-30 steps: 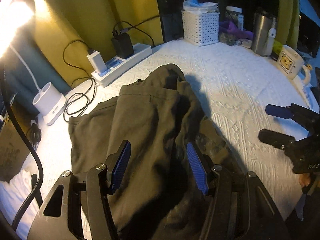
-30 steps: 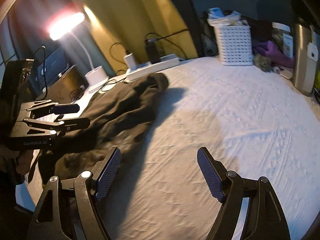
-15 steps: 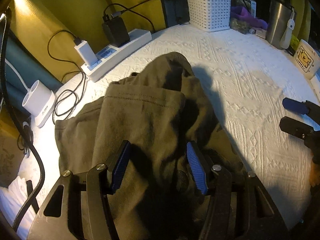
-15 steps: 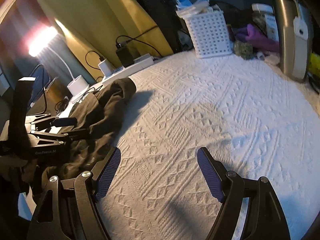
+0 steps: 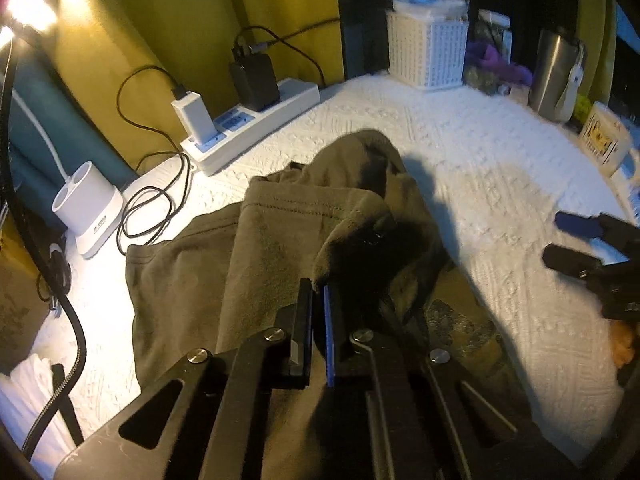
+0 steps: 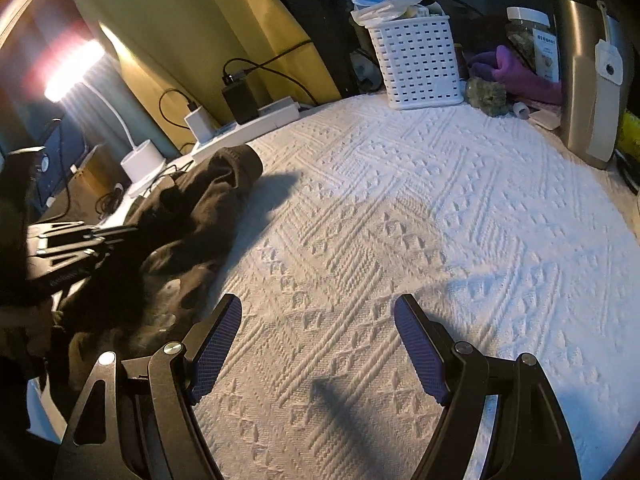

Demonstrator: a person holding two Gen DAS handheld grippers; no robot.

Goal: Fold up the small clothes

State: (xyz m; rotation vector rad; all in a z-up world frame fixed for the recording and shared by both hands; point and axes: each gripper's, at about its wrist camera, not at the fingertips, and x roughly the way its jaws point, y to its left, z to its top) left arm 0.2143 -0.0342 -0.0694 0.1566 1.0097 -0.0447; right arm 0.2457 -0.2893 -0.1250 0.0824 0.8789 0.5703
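A crumpled dark olive garment (image 5: pixel 280 248) lies on the left part of the white textured cover (image 6: pixel 440 220). My left gripper (image 5: pixel 318 292) is shut on a raised fold of it, and the cloth bunches up just past the blue pads. In the right wrist view the same garment (image 6: pixel 200 208) lies at the left, with the left gripper (image 6: pixel 108 240) on it. My right gripper (image 6: pixel 318 336) is open just above the bare cover to the right of the garment, with nothing between its fingers. It also shows at the right edge of the left wrist view (image 5: pixel 576 240).
A power strip (image 5: pixel 256 124) with chargers and loose cables (image 5: pixel 156 208) runs along the back left, beside a white lamp base (image 5: pixel 88 208). At the back stand a white basket (image 5: pixel 428 56), a steel flask (image 5: pixel 554 76) and a mug (image 5: pixel 604 144).
My left gripper's jaws have closed from wide apart onto a fold of the garment, which now stands up at the pads. The right gripper stays open and has drifted slightly.
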